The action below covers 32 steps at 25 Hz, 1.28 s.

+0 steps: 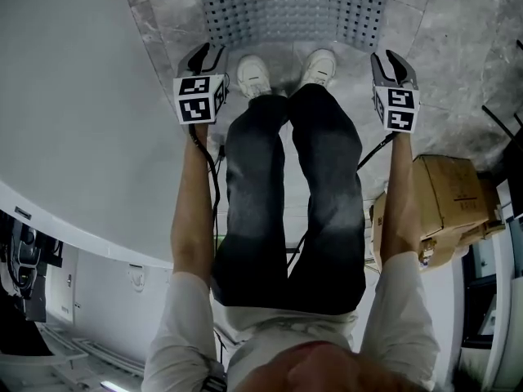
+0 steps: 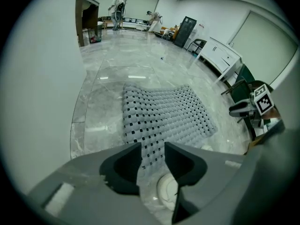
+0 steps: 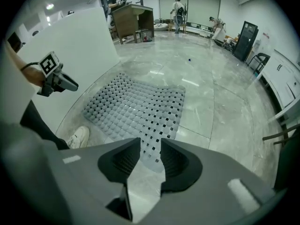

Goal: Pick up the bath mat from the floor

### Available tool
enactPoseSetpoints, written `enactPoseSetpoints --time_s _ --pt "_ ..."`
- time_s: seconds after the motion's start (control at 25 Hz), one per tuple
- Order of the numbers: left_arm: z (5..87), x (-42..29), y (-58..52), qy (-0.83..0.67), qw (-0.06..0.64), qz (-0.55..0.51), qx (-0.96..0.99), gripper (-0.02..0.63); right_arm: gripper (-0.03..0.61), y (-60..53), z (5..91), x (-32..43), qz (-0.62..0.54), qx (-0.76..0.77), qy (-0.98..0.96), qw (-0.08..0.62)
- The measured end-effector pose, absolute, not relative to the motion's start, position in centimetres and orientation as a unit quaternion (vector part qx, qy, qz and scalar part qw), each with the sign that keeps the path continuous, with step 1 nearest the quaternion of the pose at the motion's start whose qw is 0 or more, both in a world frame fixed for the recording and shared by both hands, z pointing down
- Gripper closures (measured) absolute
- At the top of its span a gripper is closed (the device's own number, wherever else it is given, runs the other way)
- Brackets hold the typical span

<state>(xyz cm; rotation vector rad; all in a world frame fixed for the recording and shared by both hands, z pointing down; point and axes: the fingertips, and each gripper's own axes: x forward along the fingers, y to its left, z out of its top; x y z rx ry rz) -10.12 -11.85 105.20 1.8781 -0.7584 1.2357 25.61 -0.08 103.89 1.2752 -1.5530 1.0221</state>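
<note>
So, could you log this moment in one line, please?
left gripper: open, empty; right gripper: open, empty; bath mat: on floor, ungrasped

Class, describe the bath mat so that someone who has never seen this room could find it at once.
Start with the grey marble floor beside the white wall. Just ahead of the person's white shoes lies the bath mat: the only grey sheet there, covered in bumps and small holes.

Ahead of the dark grey left hand-held gripper (image 2: 153,146) and right hand-held gripper (image 3: 150,142), the pale grey bath mat (image 2: 164,114) shows a grid of dark holes — the floor (image 2: 112,55) is grey veined marble.
</note>
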Motion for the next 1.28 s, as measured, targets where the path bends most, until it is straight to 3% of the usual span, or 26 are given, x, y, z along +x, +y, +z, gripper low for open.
enactPoseSetpoints --time_s 0.64,0.88,1.12,1.28 --pt "111.2 -11.2 -12.8 -0.315 0.385 0.495 0.712 0.368 0.357 0.4 110.6 28.1 0.439 0.514 -0.594 0.436" --pt "113.8 -11.8 -13.0 -0.319 0.379 0.506 0.706 0.367 0.339 0.4 112.8 28.4 0.445 0.512 -0.591 0.436" --pt "116.4 -12.0 -13.4 -0.321 0.393 0.504 0.699 0.31 0.261 0.4 115.3 28.8 0.459 0.511 -0.581 0.436" --pt "118.0 -12.4 -13.2 -0.322 0.401 0.507 0.692 0.302 0.241 0.3 116.6 28.7 0.466 0.509 -0.581 0.432"
